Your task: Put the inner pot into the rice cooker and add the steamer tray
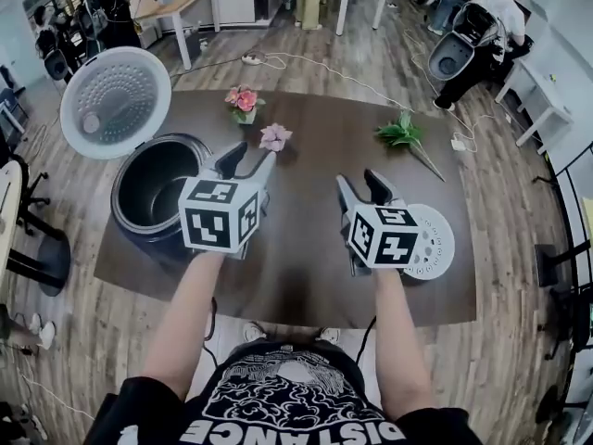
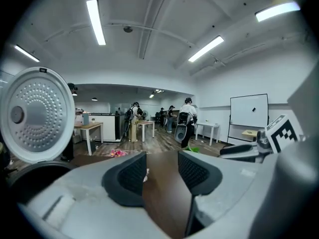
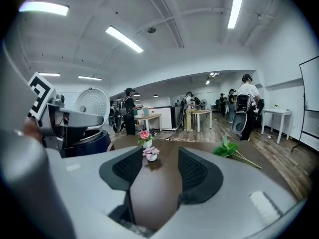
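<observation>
1. Bench [image 1: 306, 276]: dark brown top, standing on a wood-plank floor.
2. Rice cooker [image 1: 119, 207]: sat at the bench's left end. Its lid [image 1: 116, 102] stood raised, with the perforated white inner face towards the camera. The well was open and dark inside with a paler ring at the rim; whether the inner pot sat in it could not be told.
3. Steamer tray [image 1: 437, 246]: a white perforated disc that lay flat on the bench at the right side. It was well apart from the cooker and partly hidden behind the right marker cube [image 1: 382, 235].
4. Left tongs [image 1: 247, 162]: held over the bench just beside the cooker's right rim. They were spread, with nothing between the ribbed black pads.
5. Right tongs [image 1: 363, 188]: held over the bench just left of the steamer tray. They were likewise spread and empty, pinching nothing.
6. Pink flowers [image 1: 244, 102]: in a small pot near the far edge.
7. Pale flower [image 1: 275, 137]: sat just nearer, ahead of the left tongs.
8. Green sprig [image 1: 403, 133]: lay towards the far right of the bench.
9. Background: white tables and several people stood about the room.
</observation>
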The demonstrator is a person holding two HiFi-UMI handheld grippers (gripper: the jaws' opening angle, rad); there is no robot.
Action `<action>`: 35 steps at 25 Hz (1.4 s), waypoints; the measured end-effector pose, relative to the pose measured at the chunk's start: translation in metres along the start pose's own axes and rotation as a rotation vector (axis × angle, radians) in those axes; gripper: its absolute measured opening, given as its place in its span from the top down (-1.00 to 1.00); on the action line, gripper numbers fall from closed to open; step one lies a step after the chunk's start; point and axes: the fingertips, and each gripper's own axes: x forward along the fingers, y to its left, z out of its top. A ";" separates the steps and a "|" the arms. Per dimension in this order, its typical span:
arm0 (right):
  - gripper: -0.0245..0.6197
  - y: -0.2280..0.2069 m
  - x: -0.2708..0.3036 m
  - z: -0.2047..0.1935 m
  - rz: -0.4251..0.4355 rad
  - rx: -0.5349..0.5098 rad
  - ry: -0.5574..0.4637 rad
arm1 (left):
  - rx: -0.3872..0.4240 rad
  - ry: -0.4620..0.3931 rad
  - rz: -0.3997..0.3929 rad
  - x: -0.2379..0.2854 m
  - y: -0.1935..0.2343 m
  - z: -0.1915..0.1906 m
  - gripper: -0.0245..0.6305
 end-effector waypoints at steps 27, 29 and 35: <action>0.18 -0.242 -0.143 -0.133 -0.368 0.272 0.141 | -0.047 0.335 -0.417 0.141 -0.274 -0.131 0.31; 0.19 -0.253 -0.145 -0.146 -0.361 0.287 0.162 | -0.057 0.365 -0.417 0.146 -0.283 -0.143 0.31; 0.18 -0.280 -0.145 -0.172 -0.336 0.299 0.205 | -0.122 0.444 -0.405 0.157 -0.300 -0.175 0.31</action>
